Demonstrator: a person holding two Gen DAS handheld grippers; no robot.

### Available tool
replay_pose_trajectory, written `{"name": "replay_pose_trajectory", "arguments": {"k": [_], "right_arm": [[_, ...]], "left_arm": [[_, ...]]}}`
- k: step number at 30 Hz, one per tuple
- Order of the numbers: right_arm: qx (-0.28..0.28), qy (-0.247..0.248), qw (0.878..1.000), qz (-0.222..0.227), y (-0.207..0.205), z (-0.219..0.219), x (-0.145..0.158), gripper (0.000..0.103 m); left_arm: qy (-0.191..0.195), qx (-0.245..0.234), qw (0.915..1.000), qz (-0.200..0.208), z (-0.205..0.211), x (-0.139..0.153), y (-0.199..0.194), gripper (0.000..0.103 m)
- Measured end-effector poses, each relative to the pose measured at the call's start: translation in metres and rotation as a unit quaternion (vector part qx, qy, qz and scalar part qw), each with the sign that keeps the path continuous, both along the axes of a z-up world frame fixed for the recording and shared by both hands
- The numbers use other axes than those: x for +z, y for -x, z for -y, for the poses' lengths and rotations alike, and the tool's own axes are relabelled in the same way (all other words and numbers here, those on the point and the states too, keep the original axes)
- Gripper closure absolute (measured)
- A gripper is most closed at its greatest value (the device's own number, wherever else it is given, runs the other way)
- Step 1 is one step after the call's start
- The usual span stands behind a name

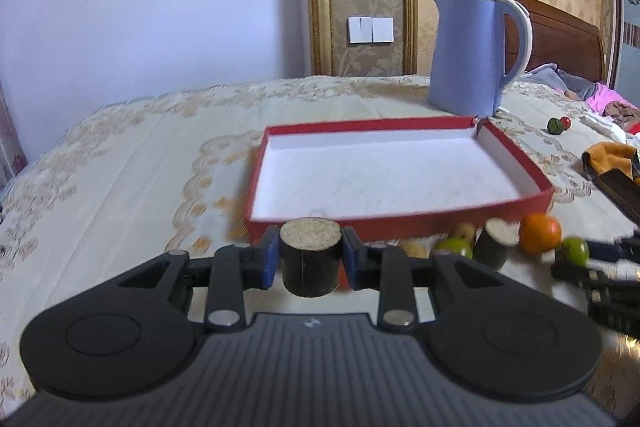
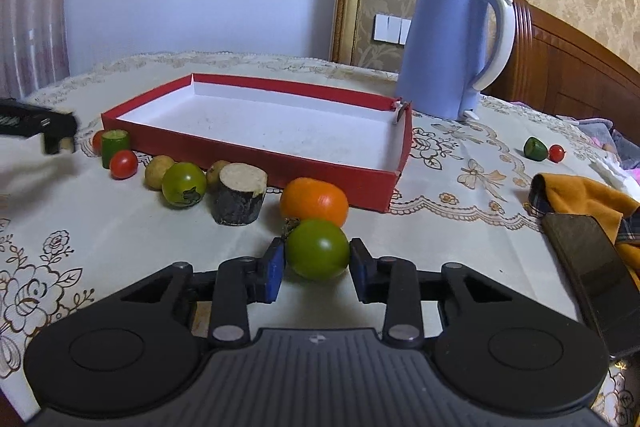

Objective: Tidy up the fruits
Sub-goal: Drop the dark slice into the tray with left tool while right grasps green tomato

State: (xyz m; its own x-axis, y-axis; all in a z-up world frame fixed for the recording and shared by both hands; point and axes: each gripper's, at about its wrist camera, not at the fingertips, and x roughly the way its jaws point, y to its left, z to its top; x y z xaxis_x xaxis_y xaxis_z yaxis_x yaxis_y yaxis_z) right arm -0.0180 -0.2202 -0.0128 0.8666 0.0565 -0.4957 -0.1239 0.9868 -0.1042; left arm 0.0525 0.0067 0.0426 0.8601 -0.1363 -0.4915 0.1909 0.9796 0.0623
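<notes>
My left gripper (image 1: 310, 259) is shut on a dark cylinder piece with a pale cut top (image 1: 310, 255), held just in front of the red tray (image 1: 400, 225). My right gripper (image 2: 318, 263) has its blue pads on both sides of a green tomato (image 2: 317, 249) on the tablecloth; I cannot tell whether they press it. Behind it lie an orange (image 2: 314, 201), a second dark cylinder piece (image 2: 240, 193), another green tomato (image 2: 184, 184), two small yellowish fruits (image 2: 158, 171), a red cherry tomato (image 2: 123, 164) and a cucumber piece (image 2: 115, 146). The tray's white inside (image 2: 280, 131) holds nothing.
A blue kettle (image 2: 452, 47) stands behind the tray's right corner. A cucumber piece (image 2: 535, 148) and a cherry tomato (image 2: 556, 153) lie far right. An orange cloth (image 2: 580, 193) and a dark flat object (image 2: 596, 275) sit at the right. The left gripper (image 2: 40, 127) shows at the left edge.
</notes>
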Motion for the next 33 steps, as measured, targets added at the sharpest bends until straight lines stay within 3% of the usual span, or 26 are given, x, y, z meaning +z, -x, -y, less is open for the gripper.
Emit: {"name": "replay_pose_trajectory", "arguments": {"k": [13,20,22,24,28,30,33], "right_arm": [[0.01,-0.028,1.0,0.008,0.005,0.009,-0.001,0.069],[0.016,-0.037,0.999,0.012,0.007,0.012,0.0,0.069],[0.017,-0.036,0.999,0.013,0.008,0.011,0.001,0.069],[0.016,-0.036,0.999,0.014,0.007,0.011,0.001,0.069],[0.017,-0.035,0.999,0.017,0.009,0.009,0.003,0.069],[0.019,-0.034,0.999,0.021,0.011,0.007,0.006,0.069],[0.02,-0.035,0.999,0.03,0.011,0.005,0.012,0.069]], "left_arm": [[-0.022,0.013,0.9974,-0.067,0.056,-0.007,-0.127,0.074],[-0.031,0.029,0.996,-0.079,0.062,-0.018,-0.158,0.073],[-0.038,0.033,0.9961,-0.073,0.063,-0.02,-0.155,0.066],[-0.049,0.041,0.996,-0.062,0.064,-0.019,-0.152,0.048],[-0.06,0.052,0.9961,-0.037,0.058,-0.011,-0.132,0.04],[-0.065,0.061,0.9957,-0.023,0.054,-0.006,-0.119,0.027],[-0.073,0.081,0.994,-0.001,0.046,-0.002,-0.092,0.021]]}}
